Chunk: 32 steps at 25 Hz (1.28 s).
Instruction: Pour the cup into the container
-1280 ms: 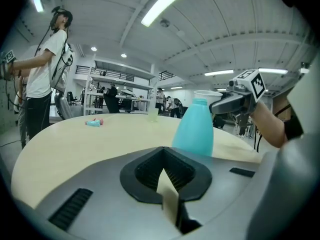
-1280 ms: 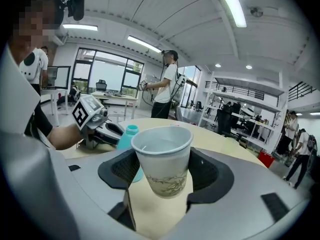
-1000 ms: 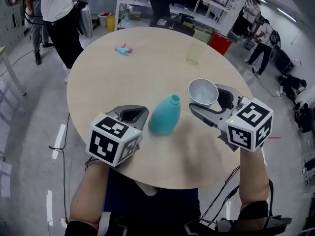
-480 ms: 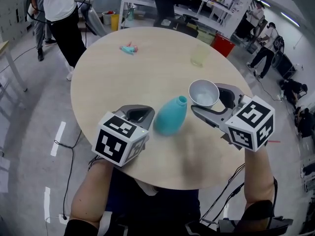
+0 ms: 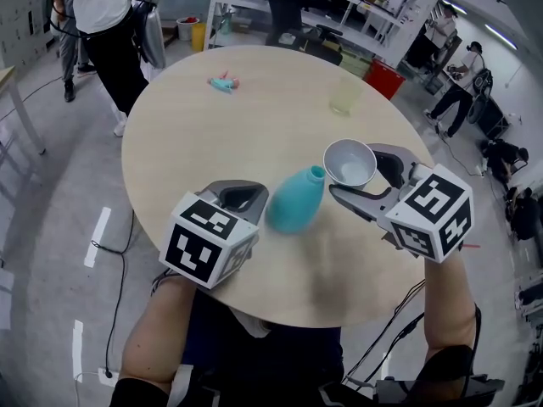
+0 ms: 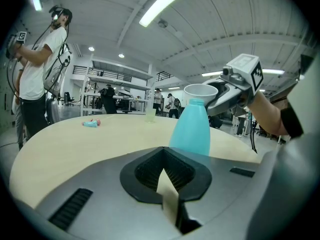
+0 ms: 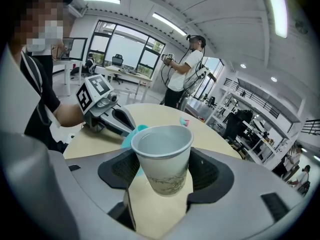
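No writing can be read. The cup [image 7: 164, 156] bears only a faint grey sprig print, and each gripper's cube carries black-and-white square markers. The right gripper [image 5: 356, 172], its forearm reaching in over the near edge, pinches the cup upright in its fingers, just beside the mouth of the teal container [image 5: 293, 203]. The left gripper [image 5: 237, 192] rests left of the container, fingers pressed together and empty, near the surface's [image 5: 212, 138] near edge.

Yellowish cup [image 5: 344, 97] far rt on tbl [image 5: 254, 142]; teal-pink item [image 5: 224, 82] far left.
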Each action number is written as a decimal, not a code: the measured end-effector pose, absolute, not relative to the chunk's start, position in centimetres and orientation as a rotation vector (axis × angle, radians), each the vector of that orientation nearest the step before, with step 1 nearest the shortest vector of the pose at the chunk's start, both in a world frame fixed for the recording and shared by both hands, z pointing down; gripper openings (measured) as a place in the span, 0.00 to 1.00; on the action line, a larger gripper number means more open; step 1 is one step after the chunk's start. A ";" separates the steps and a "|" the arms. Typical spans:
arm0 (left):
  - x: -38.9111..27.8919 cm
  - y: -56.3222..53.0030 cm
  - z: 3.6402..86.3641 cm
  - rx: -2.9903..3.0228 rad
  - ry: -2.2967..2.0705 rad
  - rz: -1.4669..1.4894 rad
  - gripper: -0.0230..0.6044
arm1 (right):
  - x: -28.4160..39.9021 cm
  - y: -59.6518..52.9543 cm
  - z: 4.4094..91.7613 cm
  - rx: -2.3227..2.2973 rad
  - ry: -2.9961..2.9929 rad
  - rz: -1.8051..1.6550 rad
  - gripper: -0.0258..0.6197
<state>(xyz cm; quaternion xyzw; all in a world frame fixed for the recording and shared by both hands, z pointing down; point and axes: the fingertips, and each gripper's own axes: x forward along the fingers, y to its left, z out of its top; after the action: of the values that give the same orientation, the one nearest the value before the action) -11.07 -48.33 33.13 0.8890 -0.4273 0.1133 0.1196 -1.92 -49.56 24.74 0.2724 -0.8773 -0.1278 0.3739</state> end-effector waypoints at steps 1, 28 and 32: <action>-11.1 -48.4 33.1 2.598 -1.249 0.330 0.04 | -1.9 -49.6 24.7 0.695 -2.242 -0.330 0.52; -11.0 -48.5 33.2 2.593 -1.249 0.335 0.04 | -2.1 -49.9 24.7 0.652 -2.136 -0.419 0.52; -10.9 -48.5 33.2 2.593 -1.247 0.336 0.04 | -2.1 -50.0 24.5 0.653 -2.122 -0.439 0.52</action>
<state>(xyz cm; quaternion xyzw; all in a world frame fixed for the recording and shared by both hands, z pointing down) -10.92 -48.55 33.24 0.8885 -0.4271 0.1152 0.1221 -2.06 -50.04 24.54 0.2611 -0.8486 -0.1757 0.4253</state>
